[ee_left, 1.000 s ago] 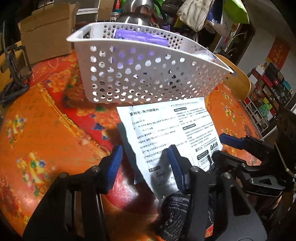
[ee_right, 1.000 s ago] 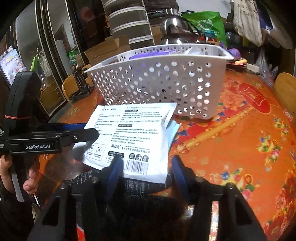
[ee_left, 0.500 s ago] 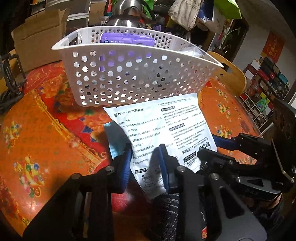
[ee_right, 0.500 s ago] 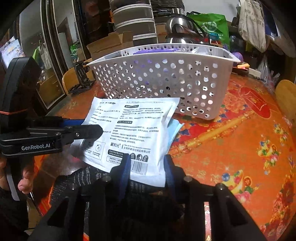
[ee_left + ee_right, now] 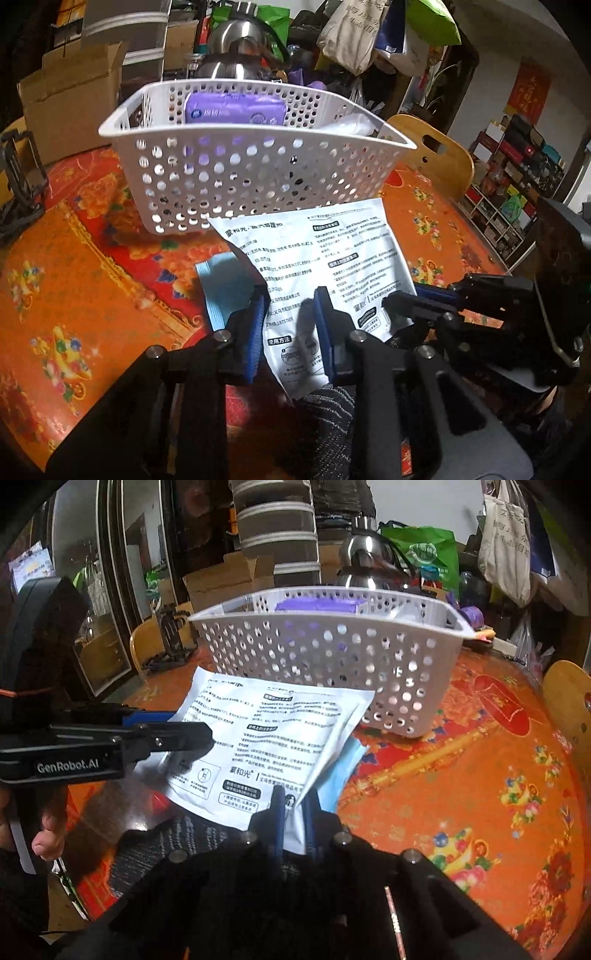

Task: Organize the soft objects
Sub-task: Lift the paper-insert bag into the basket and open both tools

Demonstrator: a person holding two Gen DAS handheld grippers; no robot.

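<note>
- The white packet (image 5: pixel 321 258) lies before the basket (image 5: pixel 255 173), its long axis running toward it.
- The right gripper (image 5: pixel 294 812) pinches its near edge, just closed.
- The left gripper (image 5: pixel 290 328) pinches its near corner.

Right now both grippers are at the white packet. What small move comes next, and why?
Probably lift the white packet together and carry it over the rim of the basket. The right gripper has just closed on its near edge, the left gripper on its other side, and the basket directly behind already holds a purple pack. The blue mask underneath may drag along.
</note>
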